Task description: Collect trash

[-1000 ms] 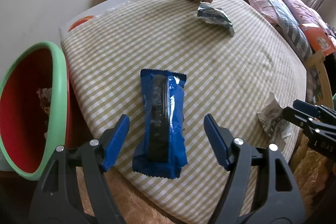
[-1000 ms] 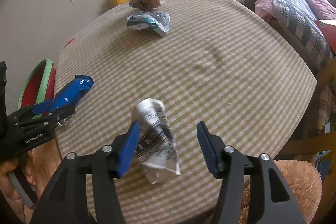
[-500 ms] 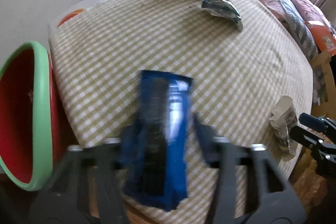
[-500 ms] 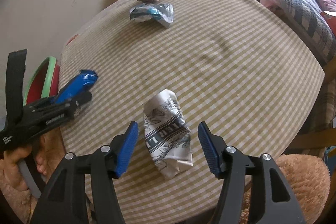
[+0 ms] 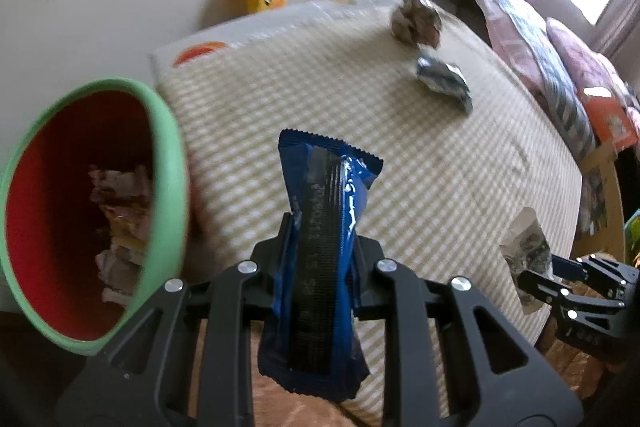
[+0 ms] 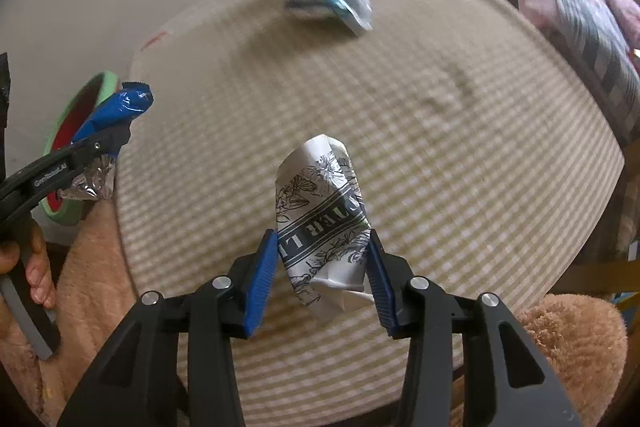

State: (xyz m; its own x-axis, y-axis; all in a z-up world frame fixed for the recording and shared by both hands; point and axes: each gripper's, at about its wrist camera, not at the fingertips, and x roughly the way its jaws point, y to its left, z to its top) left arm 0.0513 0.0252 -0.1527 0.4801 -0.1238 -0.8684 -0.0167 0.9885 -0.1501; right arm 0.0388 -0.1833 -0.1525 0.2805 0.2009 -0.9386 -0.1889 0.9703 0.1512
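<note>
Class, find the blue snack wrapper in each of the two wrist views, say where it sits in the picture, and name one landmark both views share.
Left wrist view: the blue snack wrapper stands at lower centre, clamped in the left hand-held gripper.
Right wrist view: it shows at the left edge, sticking up from that gripper.
Shared landmark: the green-rimmed red bin, left of the wrapper in both.

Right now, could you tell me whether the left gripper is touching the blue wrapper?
Touching. The left wrist view shows the left gripper with both fingers pressed against the blue wrapper, pinching its sides with no gap.
</note>
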